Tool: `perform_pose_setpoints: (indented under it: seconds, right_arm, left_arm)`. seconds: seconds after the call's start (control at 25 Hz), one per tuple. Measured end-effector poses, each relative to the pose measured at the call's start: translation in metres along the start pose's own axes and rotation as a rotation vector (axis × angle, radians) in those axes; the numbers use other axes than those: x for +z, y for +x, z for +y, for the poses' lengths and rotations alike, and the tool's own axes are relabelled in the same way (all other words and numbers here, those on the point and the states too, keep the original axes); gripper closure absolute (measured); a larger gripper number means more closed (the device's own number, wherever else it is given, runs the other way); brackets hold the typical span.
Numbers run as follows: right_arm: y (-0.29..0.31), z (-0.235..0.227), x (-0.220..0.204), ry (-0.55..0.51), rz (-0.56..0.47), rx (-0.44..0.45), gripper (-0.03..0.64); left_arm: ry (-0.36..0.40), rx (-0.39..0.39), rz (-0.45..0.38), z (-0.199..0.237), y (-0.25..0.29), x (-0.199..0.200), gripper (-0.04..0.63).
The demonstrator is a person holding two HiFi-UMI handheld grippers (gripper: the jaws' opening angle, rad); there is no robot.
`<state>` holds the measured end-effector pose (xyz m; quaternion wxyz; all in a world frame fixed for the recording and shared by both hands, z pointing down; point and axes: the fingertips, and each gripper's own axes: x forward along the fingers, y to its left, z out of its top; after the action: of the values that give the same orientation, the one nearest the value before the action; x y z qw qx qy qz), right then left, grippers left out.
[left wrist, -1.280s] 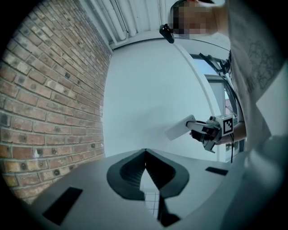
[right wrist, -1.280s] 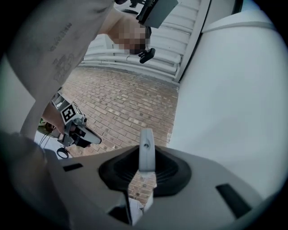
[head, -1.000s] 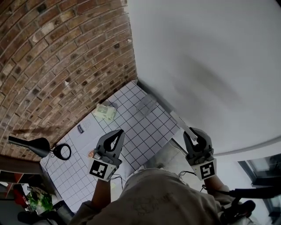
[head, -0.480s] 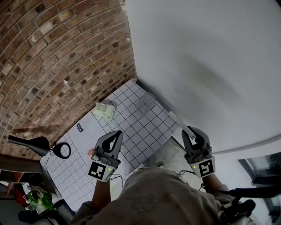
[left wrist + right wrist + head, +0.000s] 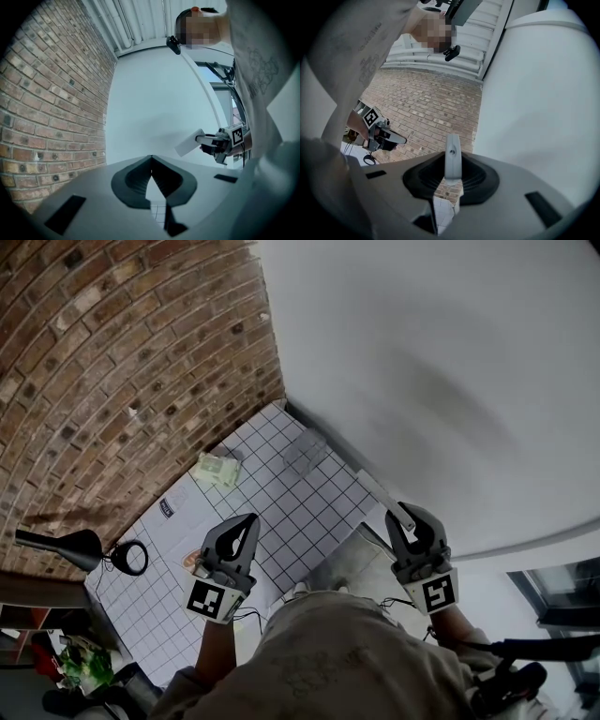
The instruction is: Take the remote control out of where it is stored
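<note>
Right gripper (image 5: 453, 165): remote (image 5: 453, 149) is clamped between its jaws, held aloft before wall (image 5: 154, 103).
Left gripper (image 5: 151, 160): jaws are closed together, nothing is gripped.

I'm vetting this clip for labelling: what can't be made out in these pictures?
- Buttons of the remote control: held edge-on in the right claw in the right gripper view, too small in the head view.
- Its storage place: unidentifiable; the person's shirt covers the head view's bottom.
- Clear object on the tiled surface: blurred, small in the head view.
- Small orange item: mostly behind the left claw in the head view.
</note>
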<state>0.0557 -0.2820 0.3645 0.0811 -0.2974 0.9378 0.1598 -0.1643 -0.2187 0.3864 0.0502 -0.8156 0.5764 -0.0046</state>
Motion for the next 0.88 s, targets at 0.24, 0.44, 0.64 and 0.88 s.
perform_pose_setpoints:
  seconds: [0.24, 0.44, 0.64, 0.88]
  right_arm:
    - [-0.007, -0.006, -0.004, 0.021, 0.005, 0.005, 0.534]
    - [-0.013, -0.015, -0.012, 0.061, 0.022, 0.010, 0.534]
    - [-0.028, -0.024, -0.018, 0.080, 0.028, 0.034, 0.534]
    - [-0.050, -0.034, -0.024, 0.081, 0.029, 0.063, 0.534]
  left_arm:
    - [-0.005, 0.010, -0.004, -0.009, 0.008, 0.002, 0.591]
    - [0.007, 0.022, 0.029, -0.021, 0.016, -0.003, 0.591]
    - [0.012, 0.049, 0.040, -0.037, 0.024, -0.004, 0.591]
    - [0.016, 0.068, 0.064, -0.058, 0.029, -0.010, 0.591]
